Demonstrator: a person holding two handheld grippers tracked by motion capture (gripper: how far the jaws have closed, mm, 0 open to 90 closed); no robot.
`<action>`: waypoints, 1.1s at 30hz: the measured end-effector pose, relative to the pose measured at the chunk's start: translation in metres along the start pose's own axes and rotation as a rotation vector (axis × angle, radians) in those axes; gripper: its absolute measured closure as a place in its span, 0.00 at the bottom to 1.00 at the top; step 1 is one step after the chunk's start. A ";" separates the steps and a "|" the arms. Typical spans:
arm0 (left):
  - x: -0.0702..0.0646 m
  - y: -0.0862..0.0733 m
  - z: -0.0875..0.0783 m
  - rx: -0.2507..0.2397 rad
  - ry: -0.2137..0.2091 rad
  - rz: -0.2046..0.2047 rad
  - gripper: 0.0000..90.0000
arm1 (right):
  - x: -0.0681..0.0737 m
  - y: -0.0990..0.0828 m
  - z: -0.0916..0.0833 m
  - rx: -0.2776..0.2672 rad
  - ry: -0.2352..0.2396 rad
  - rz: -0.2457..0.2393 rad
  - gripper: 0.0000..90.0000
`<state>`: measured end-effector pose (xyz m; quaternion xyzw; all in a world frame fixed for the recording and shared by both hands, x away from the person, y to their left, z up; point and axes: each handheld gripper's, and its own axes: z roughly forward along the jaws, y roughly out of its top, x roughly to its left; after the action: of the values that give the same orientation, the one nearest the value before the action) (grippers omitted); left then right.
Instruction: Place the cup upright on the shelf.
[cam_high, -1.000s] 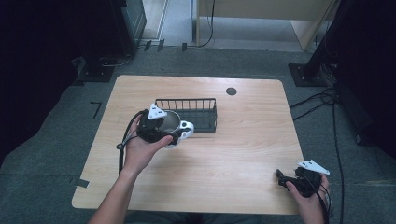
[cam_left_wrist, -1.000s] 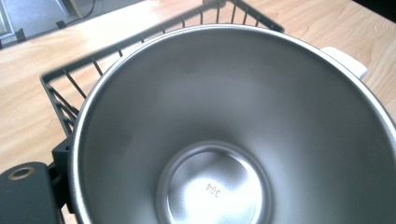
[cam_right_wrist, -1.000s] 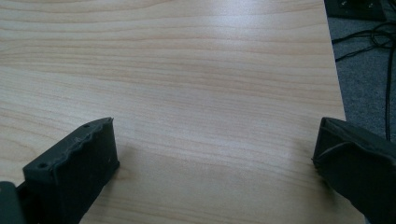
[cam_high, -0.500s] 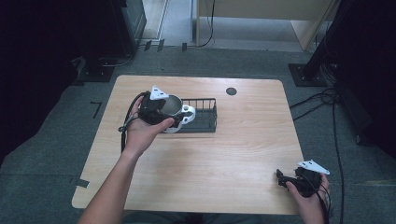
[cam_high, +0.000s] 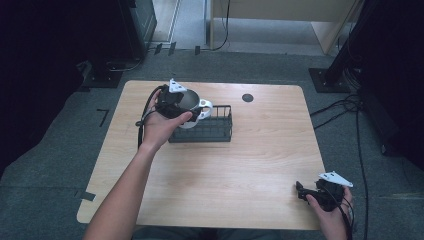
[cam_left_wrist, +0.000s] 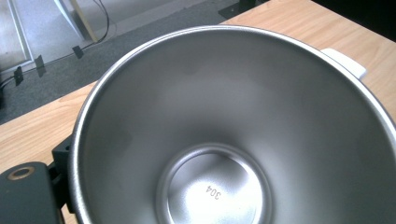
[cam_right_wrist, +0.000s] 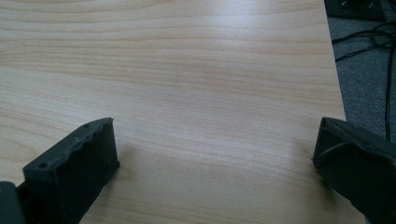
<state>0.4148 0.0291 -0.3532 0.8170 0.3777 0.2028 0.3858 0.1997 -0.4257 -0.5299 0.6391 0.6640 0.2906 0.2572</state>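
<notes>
1. "304" is stamped on the inner bottom of the steel cup (cam_left_wrist: 224, 140) (the digits read upside down in the left gripper view).
2. the cup's mouth faces the left gripper's camera, its long axis running away along the jaws; its white handle (cam_high: 204, 106) points toward the wire basket (cam_high: 210, 131).
3. the left gripper (cam_high: 172, 104) is clamped on the cup's rim, holding it above the basket's left end.
4. the right gripper (cam_right_wrist: 215, 158) rests with its jaws spread wide over bare wooden table (cam_high: 240, 170), nothing between them.

Black left gripper (cam_high: 176, 104) and right gripper (cam_high: 320, 192); grey triangular top plates; bare forearms.
</notes>
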 end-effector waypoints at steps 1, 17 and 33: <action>0.002 -0.001 0.004 0.000 0.001 -0.003 0.08 | 0.000 0.000 0.000 0.000 0.000 0.001 0.00; 0.016 -0.012 0.035 0.003 0.006 -0.013 0.08 | 0.000 0.000 0.000 0.001 0.000 0.001 0.00; 0.019 -0.032 0.052 0.054 -0.001 -0.012 0.08 | 0.000 0.000 0.000 0.000 0.000 0.000 0.00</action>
<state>0.4447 0.0319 -0.4097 0.8249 0.3875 0.1899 0.3652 0.1997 -0.4257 -0.5299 0.6392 0.6641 0.2905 0.2571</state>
